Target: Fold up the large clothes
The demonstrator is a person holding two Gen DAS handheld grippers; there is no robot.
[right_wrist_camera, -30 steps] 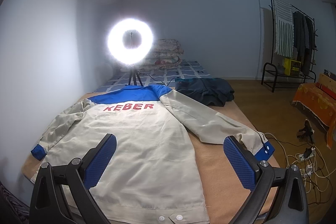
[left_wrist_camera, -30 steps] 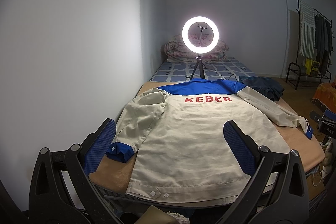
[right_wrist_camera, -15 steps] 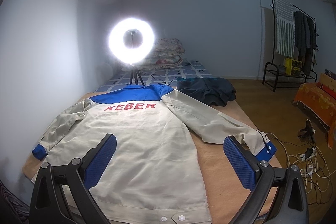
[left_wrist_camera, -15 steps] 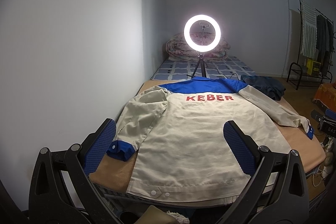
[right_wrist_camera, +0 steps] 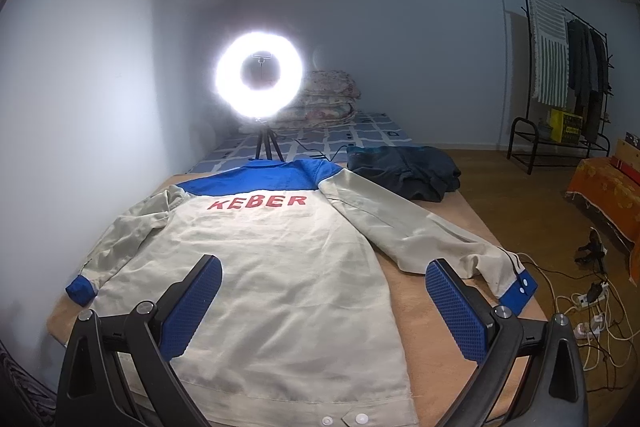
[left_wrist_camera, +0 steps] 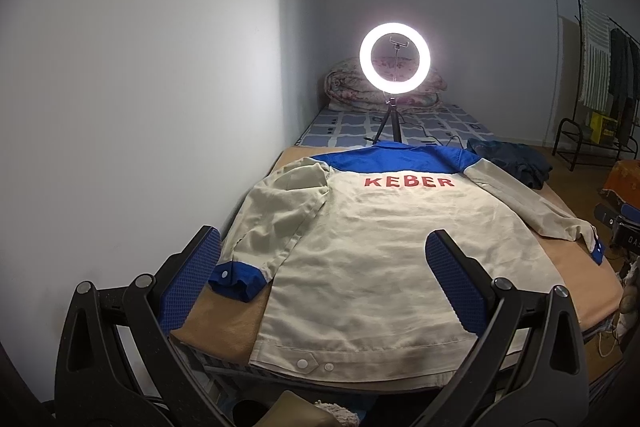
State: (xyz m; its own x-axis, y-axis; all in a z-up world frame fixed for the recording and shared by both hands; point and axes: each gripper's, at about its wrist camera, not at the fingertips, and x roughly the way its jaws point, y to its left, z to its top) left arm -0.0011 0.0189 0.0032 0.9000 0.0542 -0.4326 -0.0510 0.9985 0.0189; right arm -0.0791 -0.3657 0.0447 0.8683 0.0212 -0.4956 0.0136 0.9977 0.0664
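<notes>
From the left wrist view, the left tool (left_wrist_camera: 322, 283) hangs with its blue-padded fingers (left_wrist_camera: 191, 285) spread wide and empty above the near hem of a beige work jacket (left_wrist_camera: 372, 259), which lies back-up and flat on a tan blanket (left_wrist_camera: 224, 327) covering the bed; red letters KEBER (left_wrist_camera: 409, 181) run under its blue yoke, the left sleeve lies bent alongside the body with its blue cuff (left_wrist_camera: 236, 277) just beside the left pad, and the right sleeve stretches out toward the bed's far edge. A lit ring light (left_wrist_camera: 395, 57) on a small tripod stands beyond the collar, before a folded floral quilt (left_wrist_camera: 344, 87). From the right wrist view, the right tool (right_wrist_camera: 323, 301) is likewise wide apart and holds nothing, poised over the jacket's (right_wrist_camera: 280, 267) lower right side; the right sleeve's blue cuff (right_wrist_camera: 518, 291) lies just past the right pad. A dark blue garment (right_wrist_camera: 404, 171) sits crumpled near the right shoulder, a clothes rack (right_wrist_camera: 560, 75) stands by the far wall, and cables (right_wrist_camera: 592, 311) lie tangled on the wooden floor
</notes>
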